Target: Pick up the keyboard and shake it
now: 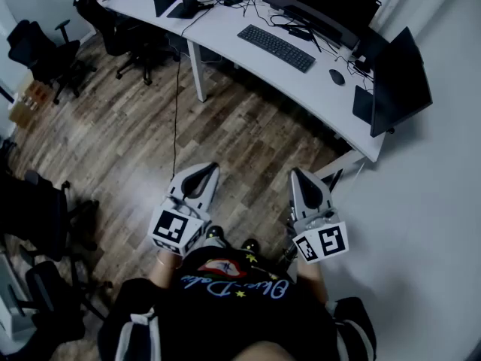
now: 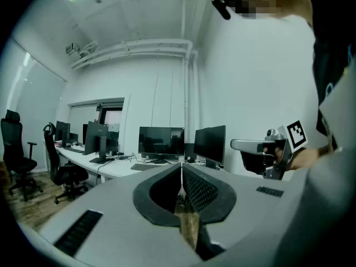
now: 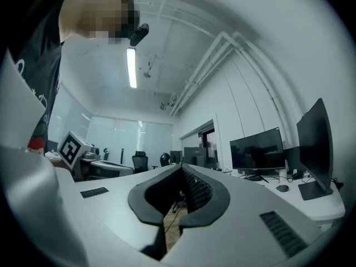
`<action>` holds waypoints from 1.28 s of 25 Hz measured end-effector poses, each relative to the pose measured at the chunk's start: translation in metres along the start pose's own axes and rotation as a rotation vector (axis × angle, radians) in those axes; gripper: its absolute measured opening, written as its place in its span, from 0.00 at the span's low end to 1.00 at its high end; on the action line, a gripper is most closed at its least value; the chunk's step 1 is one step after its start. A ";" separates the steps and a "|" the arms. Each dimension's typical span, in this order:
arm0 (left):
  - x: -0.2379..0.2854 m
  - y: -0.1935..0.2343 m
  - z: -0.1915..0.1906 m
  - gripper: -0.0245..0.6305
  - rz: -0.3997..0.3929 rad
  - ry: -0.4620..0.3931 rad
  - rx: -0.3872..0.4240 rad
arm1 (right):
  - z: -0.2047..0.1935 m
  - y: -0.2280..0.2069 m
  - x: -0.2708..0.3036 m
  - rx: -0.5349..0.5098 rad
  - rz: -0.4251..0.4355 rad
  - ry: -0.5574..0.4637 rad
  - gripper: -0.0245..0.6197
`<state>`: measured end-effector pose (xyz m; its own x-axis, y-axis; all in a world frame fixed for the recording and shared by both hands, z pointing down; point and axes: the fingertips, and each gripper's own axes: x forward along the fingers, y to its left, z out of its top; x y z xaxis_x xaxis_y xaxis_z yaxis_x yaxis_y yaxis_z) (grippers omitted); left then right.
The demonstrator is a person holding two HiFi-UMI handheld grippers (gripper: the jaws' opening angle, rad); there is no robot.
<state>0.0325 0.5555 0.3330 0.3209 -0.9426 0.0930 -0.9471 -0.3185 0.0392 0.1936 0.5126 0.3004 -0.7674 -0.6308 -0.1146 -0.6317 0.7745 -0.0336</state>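
Lying on desk (image 1: 225, 28), keyboard (image 1: 276, 48); well apart from left gripper (image 1: 207, 168), right gripper (image 1: 297, 173)

The floor (image 1: 225, 138) is laid in faintly glossy wood planks. The table (image 1: 229, 21) is topped in smooth matt white. The keyboard (image 1: 276, 47) is moulded in matt black plastic. The left tool (image 1: 207, 168) and right tool (image 1: 298, 173) are shelled in smooth grey plastic, with dark, finely textured pads (image 2: 199, 188).

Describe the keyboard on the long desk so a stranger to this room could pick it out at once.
Find the long white desk at the top of the head view. In front of its wide dark monitor lies the keyboard: a flat, dark, elongated slab, unlike the small rounded mouse to its right.
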 end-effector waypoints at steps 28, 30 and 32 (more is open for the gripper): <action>0.021 0.027 -0.004 0.12 -0.106 -0.010 -0.064 | -0.009 0.005 0.013 -0.024 -0.093 0.067 0.20; 0.025 0.029 -0.002 0.17 -0.121 -0.012 -0.066 | -0.010 0.003 0.015 -0.026 -0.110 0.072 0.20; 0.029 0.032 -0.002 0.18 -0.133 -0.012 -0.065 | -0.010 0.001 0.018 -0.031 -0.124 0.072 0.21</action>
<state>0.0119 0.5183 0.3389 0.4433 -0.8936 0.0710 -0.8935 -0.4341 0.1151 0.1786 0.5015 0.3080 -0.6881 -0.7245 -0.0395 -0.7247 0.6890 -0.0123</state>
